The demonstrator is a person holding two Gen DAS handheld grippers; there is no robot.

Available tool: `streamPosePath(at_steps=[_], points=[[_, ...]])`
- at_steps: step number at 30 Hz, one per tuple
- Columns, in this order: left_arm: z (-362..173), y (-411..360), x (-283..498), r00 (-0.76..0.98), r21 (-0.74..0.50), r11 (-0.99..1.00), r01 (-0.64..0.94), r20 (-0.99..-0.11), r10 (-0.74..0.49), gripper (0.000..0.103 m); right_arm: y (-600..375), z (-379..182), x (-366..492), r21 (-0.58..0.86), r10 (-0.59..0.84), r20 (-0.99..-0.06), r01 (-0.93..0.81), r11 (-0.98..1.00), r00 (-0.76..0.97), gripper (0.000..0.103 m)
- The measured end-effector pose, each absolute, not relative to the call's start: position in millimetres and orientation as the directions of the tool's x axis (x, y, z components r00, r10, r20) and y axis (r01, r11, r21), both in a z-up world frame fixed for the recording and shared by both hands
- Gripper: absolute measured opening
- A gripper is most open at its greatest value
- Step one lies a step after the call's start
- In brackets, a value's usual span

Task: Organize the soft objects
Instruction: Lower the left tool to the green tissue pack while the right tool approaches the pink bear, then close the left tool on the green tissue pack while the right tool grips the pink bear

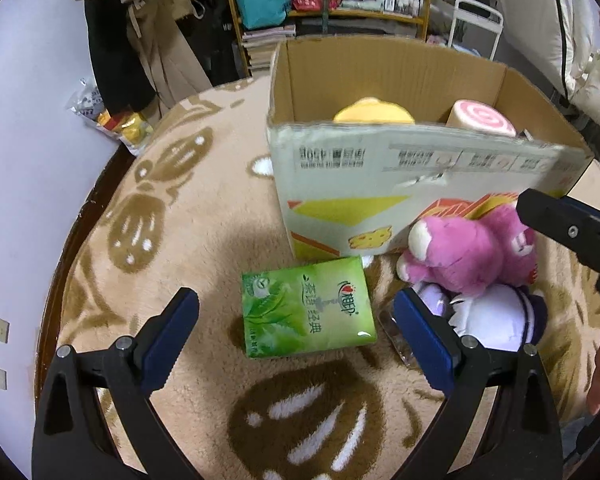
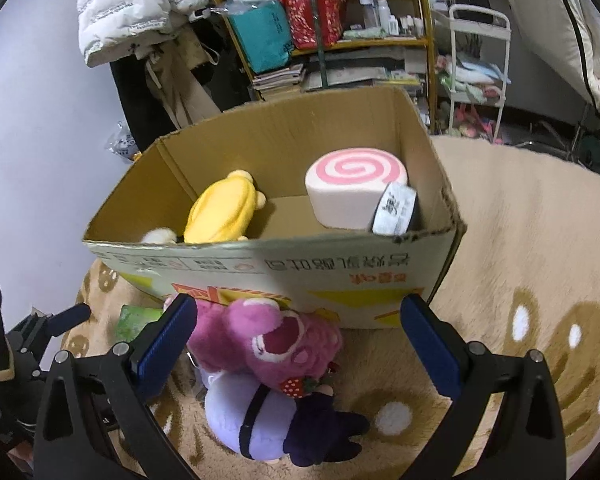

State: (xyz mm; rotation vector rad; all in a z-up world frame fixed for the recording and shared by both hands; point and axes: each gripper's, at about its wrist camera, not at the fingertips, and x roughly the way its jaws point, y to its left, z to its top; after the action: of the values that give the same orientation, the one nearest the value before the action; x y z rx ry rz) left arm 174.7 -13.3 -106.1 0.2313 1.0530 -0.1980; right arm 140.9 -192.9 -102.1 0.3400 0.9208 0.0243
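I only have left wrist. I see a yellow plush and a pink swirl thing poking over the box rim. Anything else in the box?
Observer: Yes. In the right wrist view a grey-and-white roll leans against the pink swirl cushion in the cardboard box.
Operator: Floor of the box full?
Observer: No. Bare cardboard shows between the yellow plush and the cushion.
Operator: Right gripper holding anything?
Observer: No. The right gripper is open above the pink bear plush, which lies on the purple plush.

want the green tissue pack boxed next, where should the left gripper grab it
Grip the green tissue pack across its two long edges, coming from above. It lies flat on the blanket, and the open left hand-held gripper already straddles it.
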Motion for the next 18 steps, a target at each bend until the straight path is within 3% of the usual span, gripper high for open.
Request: streamPosePath(at_steps=[9,11,15,18], points=[[-130,-16,183,0.425,0.086,0.956,0.28,-0.904,-0.043,0.097,-185,-117,146,0.324,0.213,-0.798,0.103,0.94,0.563,0.102],[-134,-15,185,0.416,0.084,0.957,0.276,-0.908,-0.04,0.097,-181,-120,147,0.329,0.227,-0.805,0.093,0.94,0.548,0.092],[-140,-13,188,0.405,0.056,0.963,0.265,-0.913,-0.058,0.096,-177,-124,148,0.347,0.255,-0.805,0.076,0.935,0.535,0.083],[-142,-10,189,0.39,0.021,0.964,0.265,-0.917,-0.088,0.079,-174,-124,148,0.337,0.251,-0.808,0.069,0.939,0.534,0.079]])
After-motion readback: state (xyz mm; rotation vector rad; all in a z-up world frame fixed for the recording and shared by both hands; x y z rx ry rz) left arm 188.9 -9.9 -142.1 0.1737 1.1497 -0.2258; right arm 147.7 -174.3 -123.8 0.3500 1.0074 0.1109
